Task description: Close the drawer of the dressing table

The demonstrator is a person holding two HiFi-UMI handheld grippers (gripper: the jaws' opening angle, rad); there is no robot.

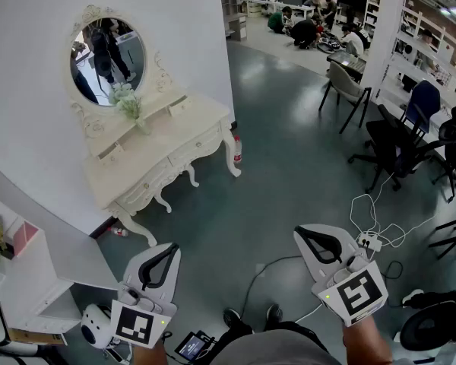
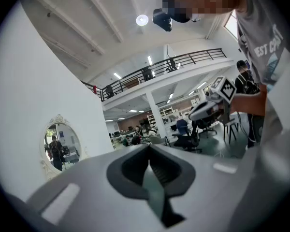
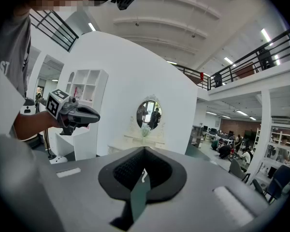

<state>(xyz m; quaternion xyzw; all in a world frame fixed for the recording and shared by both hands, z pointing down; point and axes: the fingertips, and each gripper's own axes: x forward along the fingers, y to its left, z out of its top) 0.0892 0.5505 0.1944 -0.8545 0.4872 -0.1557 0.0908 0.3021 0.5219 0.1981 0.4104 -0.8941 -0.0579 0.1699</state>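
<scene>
Cream dressing table [image 1: 163, 147], one oval mirror [image 1: 106, 52]; left claw [image 1: 169, 251], right claw [image 1: 302, 234], both together.

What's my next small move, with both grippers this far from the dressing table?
Probably step toward the dressing table across the floor. The left gripper and right gripper are shut, empty and held close to you, far from the drawer fronts. Which drawer stands open isn't clear from here.
</scene>
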